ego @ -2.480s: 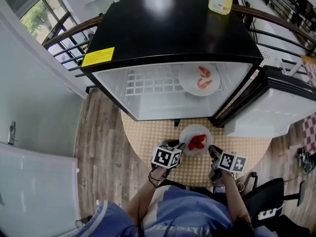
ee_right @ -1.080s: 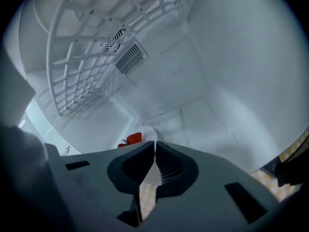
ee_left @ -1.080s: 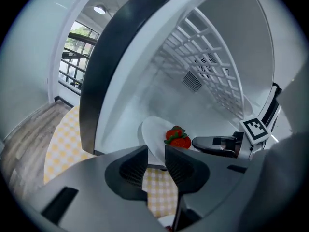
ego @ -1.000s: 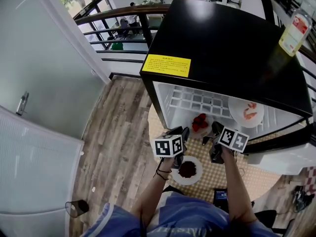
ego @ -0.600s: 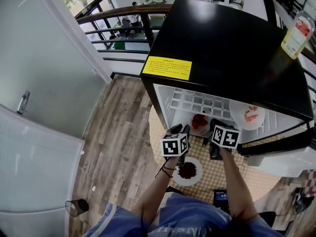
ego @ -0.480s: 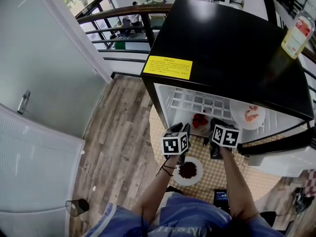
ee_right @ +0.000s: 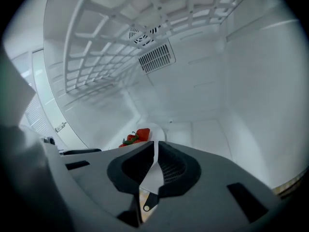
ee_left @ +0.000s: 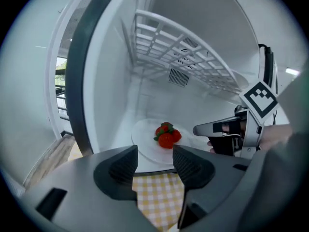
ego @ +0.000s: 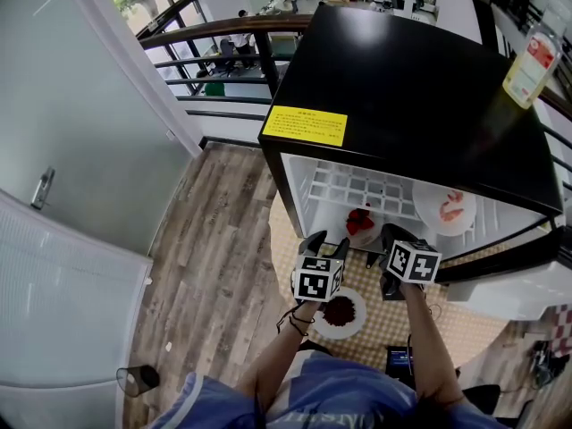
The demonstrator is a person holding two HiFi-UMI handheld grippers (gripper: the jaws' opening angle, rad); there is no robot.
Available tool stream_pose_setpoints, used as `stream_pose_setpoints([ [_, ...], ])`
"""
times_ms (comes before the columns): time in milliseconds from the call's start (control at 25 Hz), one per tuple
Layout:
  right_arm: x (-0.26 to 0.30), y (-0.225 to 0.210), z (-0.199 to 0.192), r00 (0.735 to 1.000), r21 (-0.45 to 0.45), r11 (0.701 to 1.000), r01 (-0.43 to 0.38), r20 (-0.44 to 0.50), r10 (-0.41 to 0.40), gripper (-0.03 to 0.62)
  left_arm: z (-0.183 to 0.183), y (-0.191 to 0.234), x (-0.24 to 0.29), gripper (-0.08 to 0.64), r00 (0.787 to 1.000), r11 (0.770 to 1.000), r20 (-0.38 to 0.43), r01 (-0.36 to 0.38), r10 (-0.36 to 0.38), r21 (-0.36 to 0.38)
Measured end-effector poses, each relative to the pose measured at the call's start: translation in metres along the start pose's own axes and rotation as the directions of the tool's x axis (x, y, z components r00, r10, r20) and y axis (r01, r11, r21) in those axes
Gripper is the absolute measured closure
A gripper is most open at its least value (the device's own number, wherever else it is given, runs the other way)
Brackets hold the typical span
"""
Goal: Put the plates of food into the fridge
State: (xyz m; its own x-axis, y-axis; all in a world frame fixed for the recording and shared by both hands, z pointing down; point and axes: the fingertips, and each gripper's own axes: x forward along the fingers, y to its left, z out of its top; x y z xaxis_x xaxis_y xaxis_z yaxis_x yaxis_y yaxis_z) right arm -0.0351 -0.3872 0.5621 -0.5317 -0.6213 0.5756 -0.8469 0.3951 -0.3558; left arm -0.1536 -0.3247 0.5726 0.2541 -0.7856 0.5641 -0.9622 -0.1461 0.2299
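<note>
The white plate of strawberries (ego: 360,224) lies on the floor of the open black fridge (ego: 402,79), under the wire shelf (ee_left: 183,47). My right gripper (ego: 393,233) reaches in from the plate's right and is shut on its rim, which shows as a thin white edge between the jaws (ee_right: 155,146); the strawberries (ee_right: 137,135) lie just beyond. My left gripper (ee_left: 155,153) hangs just outside the fridge mouth, its jaws opening with nothing between them; the strawberry plate (ee_left: 165,135) sits ahead of it. A second plate with shrimp (ego: 445,207) rests on the wire shelf at the right.
A plate of dark food (ego: 340,311) sits on the checked round table (ego: 393,324) right below my grippers. The fridge door (ego: 518,289) stands open at the right. A bottle (ego: 525,65) stands on the fridge top. Wood floor and a glass door lie to the left.
The strawberry plate has gone from in front of the fridge onto its floor. My left gripper has let go, opened and drawn back toward the table. The right gripper stays at the plate.
</note>
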Motion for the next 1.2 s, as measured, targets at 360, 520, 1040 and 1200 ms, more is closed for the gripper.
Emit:
stream_pose_setpoints([
  [360, -0.075, 0.049, -0.014, 0.981, -0.061, 0.980, -0.187, 0.043, 0.190, 0.566, 0.006, -0.020, -0.067, 0.341, 0.990, 0.995, 0.108, 0.091, -0.094, 0.033],
  [520, -0.111, 0.064, -0.013, 0.969, -0.066, 0.970, -0.236, 0.060, 0.240, 0.566, 0.012, -0.031, -0.094, 0.349, 0.982, 0.994, 0.150, 0.108, -0.111, 0.029],
  [1040, -0.232, 0.046, -0.063, 0.966, 0.004, 0.967, -0.253, 0.053, 0.253, 0.566, -0.014, -0.079, -0.171, 0.443, 0.965, 0.991, 0.228, 0.130, -0.130, 0.012],
  [1200, -0.257, 0.040, -0.085, 0.959, 0.022, 0.960, -0.278, 0.059, 0.276, 0.566, -0.028, -0.093, -0.191, 0.456, 0.962, 0.992, 0.244, 0.126, -0.121, -0.002],
])
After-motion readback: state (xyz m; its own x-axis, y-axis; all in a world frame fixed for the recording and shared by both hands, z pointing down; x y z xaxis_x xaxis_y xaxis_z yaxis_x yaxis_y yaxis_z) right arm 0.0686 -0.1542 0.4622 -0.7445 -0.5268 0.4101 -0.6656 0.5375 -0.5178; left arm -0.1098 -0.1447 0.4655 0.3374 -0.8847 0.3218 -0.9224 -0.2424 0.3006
